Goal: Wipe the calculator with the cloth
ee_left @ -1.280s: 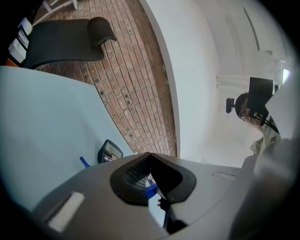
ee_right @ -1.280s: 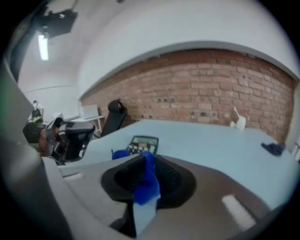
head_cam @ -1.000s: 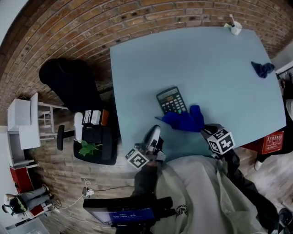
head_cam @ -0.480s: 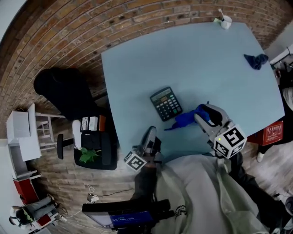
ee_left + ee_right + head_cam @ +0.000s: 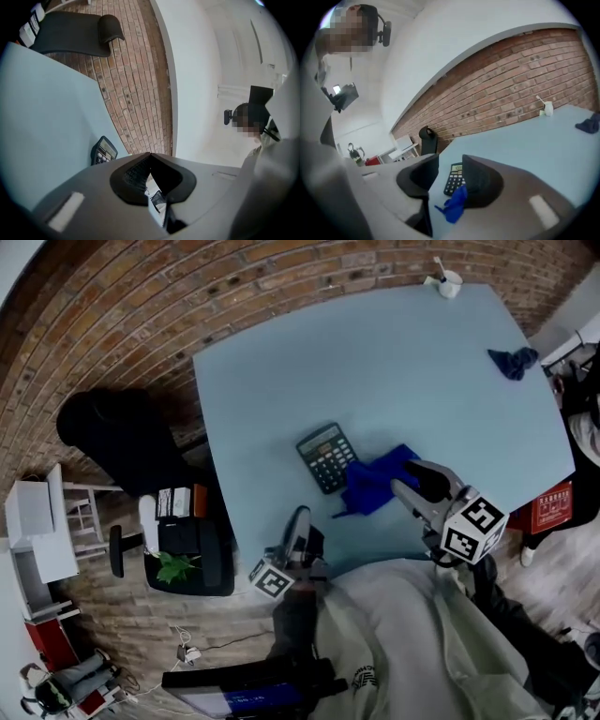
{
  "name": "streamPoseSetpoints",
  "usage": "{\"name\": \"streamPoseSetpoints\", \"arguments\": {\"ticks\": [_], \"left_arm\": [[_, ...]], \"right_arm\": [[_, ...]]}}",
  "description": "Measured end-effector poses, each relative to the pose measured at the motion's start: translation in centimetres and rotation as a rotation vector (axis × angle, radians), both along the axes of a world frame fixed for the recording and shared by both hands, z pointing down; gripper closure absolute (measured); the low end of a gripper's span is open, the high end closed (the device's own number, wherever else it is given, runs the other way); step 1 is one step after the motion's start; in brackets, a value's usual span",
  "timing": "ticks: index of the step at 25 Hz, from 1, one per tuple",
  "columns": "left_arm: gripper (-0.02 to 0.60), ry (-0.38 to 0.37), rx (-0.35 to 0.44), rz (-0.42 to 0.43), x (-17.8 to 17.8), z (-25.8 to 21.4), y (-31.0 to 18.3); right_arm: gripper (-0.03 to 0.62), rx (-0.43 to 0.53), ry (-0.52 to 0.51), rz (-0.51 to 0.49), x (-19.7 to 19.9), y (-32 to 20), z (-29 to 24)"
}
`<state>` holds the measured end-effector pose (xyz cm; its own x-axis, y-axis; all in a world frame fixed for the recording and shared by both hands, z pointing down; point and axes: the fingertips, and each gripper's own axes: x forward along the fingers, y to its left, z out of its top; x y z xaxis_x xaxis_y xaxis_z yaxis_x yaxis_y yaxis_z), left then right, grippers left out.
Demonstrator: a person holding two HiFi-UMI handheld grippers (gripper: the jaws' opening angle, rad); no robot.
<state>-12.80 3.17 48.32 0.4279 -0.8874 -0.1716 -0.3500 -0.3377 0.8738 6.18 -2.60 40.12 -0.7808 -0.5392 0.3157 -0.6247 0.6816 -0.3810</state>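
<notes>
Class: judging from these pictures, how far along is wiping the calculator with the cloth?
Done: nothing provable; the blue cloth lies on the table beside the calculator. In hand: nothing. The right hand-held gripper, whose jaws have just been opening, hovers over the cloth without pinching it; the left hand-held gripper is shut and empty. Left: grip the cloth and wipe the calculator.

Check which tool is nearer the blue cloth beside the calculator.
Right. The right tool hangs just right of the cloth, its jaws just opening, nothing pinched. The left tool, shut, sits farther off at the near edge of the table.
</notes>
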Motion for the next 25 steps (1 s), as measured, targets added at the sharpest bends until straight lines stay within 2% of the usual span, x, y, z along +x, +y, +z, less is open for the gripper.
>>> {"name": "streamPoseSetpoints", "arguments": {"ticks": [2,4,6,12,25], "left_arm": [[0.578,0.002,0.006,0.008,0.3,-0.4,-0.3],[0.58,-0.005,0.022,0.02,0.7,-1.1,-0.7],[0.579,-0.006,0.034,0.023,0.9,-1.8,-0.9],[0.579,-0.006,0.029,0.038,1.3,-1.5,-0.9],[0.58,-0.006,0.024,0.042,1.6,-1.6,-0.8]], "right_arm": [[0.476,0.053,0.01,0.003,-0.5,-0.2,0.3],[0.556,0.099,0.037,-0.008,-1.0,0.1,0.7],[0.59,0.102,0.052,-0.031,-1.7,0.5,1.7],[0.592,0.022,0.041,-0.036,-2.3,1.3,4.4],[0.592,0.001,0.065,-0.033,-2.8,2.2,6.0]]}}
